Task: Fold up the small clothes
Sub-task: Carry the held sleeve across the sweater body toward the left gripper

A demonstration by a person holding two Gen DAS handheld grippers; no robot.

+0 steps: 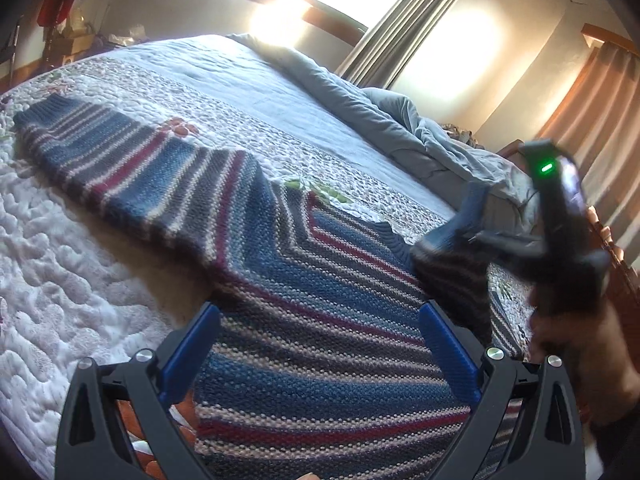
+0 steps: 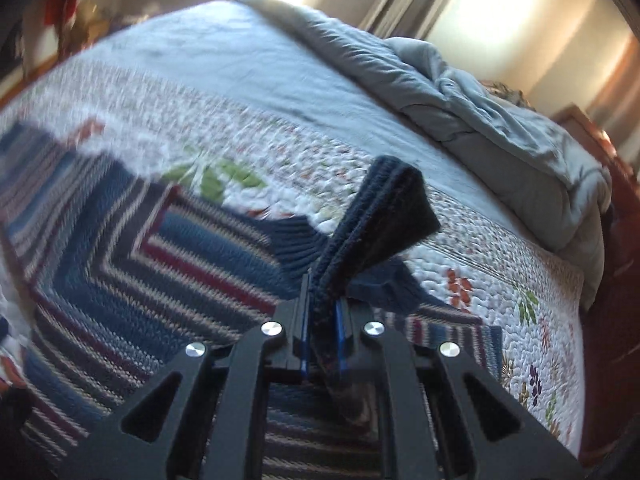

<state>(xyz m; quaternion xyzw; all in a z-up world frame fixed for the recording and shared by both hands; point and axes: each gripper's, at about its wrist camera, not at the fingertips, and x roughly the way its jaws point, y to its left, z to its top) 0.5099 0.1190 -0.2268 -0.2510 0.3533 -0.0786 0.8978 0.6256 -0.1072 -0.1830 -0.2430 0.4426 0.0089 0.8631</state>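
One sweater (image 1: 304,280) — two grippers, right gripper (image 2: 322,320) pinching.

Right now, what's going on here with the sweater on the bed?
A person is folding a striped sweater spread on a quilted bed, holding a tool in each hand. The right tool is shut on the sweater's dark ribbed cuff and has that sleeve lifted off the quilt. The left tool is open, hovering over the sweater's body and gripping nothing. The other sleeve lies stretched out flat, not yet folded in.
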